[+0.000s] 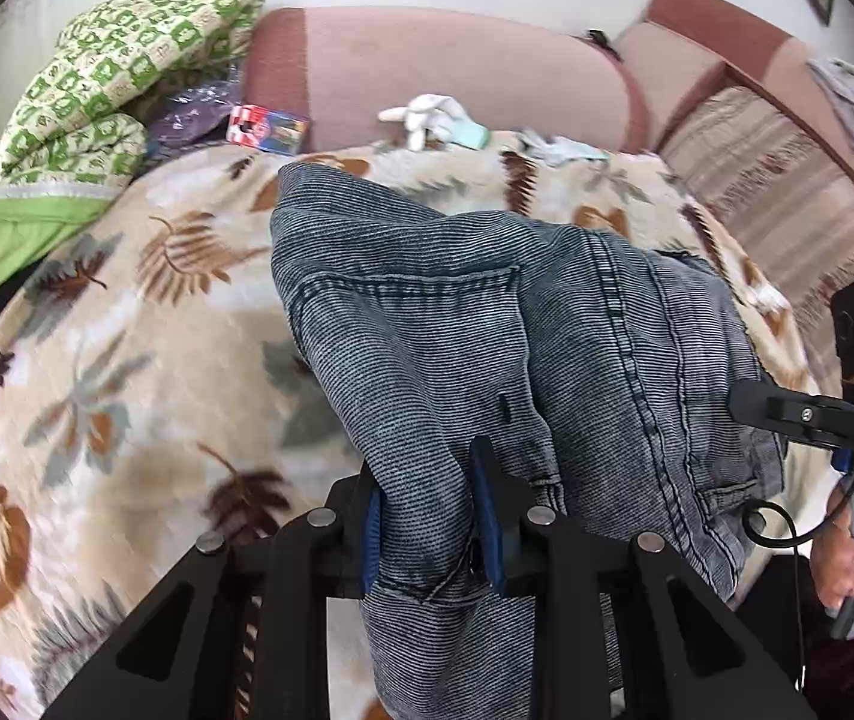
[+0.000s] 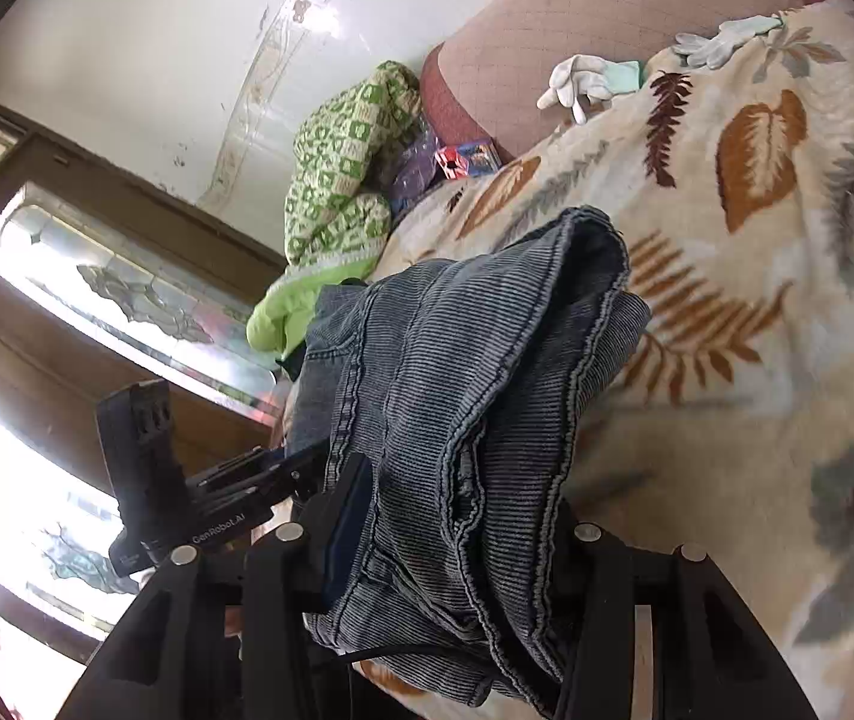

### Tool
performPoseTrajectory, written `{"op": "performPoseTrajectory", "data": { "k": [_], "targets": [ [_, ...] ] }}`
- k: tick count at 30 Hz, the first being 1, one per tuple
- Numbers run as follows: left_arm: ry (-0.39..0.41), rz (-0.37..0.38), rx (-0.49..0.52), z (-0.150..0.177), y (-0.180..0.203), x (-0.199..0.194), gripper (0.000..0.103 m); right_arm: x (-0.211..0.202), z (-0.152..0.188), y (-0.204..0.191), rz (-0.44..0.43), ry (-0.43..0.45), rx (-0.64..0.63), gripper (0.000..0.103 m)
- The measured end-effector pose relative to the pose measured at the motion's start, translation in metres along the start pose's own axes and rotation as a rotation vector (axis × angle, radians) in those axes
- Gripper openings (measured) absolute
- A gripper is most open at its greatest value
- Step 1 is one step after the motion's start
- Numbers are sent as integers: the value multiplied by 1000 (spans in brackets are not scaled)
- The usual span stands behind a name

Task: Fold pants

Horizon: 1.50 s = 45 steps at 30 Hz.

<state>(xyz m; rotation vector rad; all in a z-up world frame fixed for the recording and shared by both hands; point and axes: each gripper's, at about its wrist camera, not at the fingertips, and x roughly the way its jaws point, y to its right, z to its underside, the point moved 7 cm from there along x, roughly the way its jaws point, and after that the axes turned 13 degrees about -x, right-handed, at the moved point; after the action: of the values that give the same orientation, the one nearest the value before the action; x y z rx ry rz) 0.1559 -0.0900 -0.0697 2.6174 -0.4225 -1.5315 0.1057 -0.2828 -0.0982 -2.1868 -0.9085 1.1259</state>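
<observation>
Firstly, I am reading "GenRobot.AI" on the left gripper (image 2: 283,480) body at 8 o'clock in the right wrist view. Only the letters "DA" are legible on the right gripper (image 1: 745,402) body at 3 o'clock in the left wrist view. The red and blue box (image 1: 268,129) at 11 o'clock is carrying print too small to read.

I am seeing the left gripper (image 1: 433,516) clamping a fold of the pants (image 1: 457,312) between its blue pads (image 1: 490,516). From there the grey corduroy is running toward 12 o'clock, draping onto the leaf-print blanket (image 1: 127,312). I am seeing the right gripper (image 2: 457,546) closed on a bunched edge of the pants (image 2: 475,360), with the fabric covering both fingers and rising toward 12 o'clock. The blanket (image 2: 757,300) is lying beyond, at 2 o'clock.
</observation>
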Motion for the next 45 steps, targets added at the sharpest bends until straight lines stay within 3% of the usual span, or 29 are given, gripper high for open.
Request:
{"op": "performPoseTrajectory", "data": {
  "k": [4, 9, 12, 19, 33, 45],
  "targets": [
    [-15, -71, 2, -11, -7, 32, 28, 23, -22, 21, -1, 18, 18, 48],
    [-48, -148, -18, -7, -21, 77, 28, 53, -25, 60, 57, -29, 47, 48],
    [-25, -184, -15, -4, -24, 86, 29, 66, -19, 85, 150, -68, 35, 48],
    [91, -307, 73, 3, -15, 85, 32, 70, -14, 93, 161, -89, -6, 51],
    [136, -356, 68, 4, -14, 86, 34, 73, -5, 104, 122, -99, 59, 55],
    [149, -418, 77, 6, -15, 91, 37, 75, -5, 102, 164, -121, 30, 56]
  ]
}}
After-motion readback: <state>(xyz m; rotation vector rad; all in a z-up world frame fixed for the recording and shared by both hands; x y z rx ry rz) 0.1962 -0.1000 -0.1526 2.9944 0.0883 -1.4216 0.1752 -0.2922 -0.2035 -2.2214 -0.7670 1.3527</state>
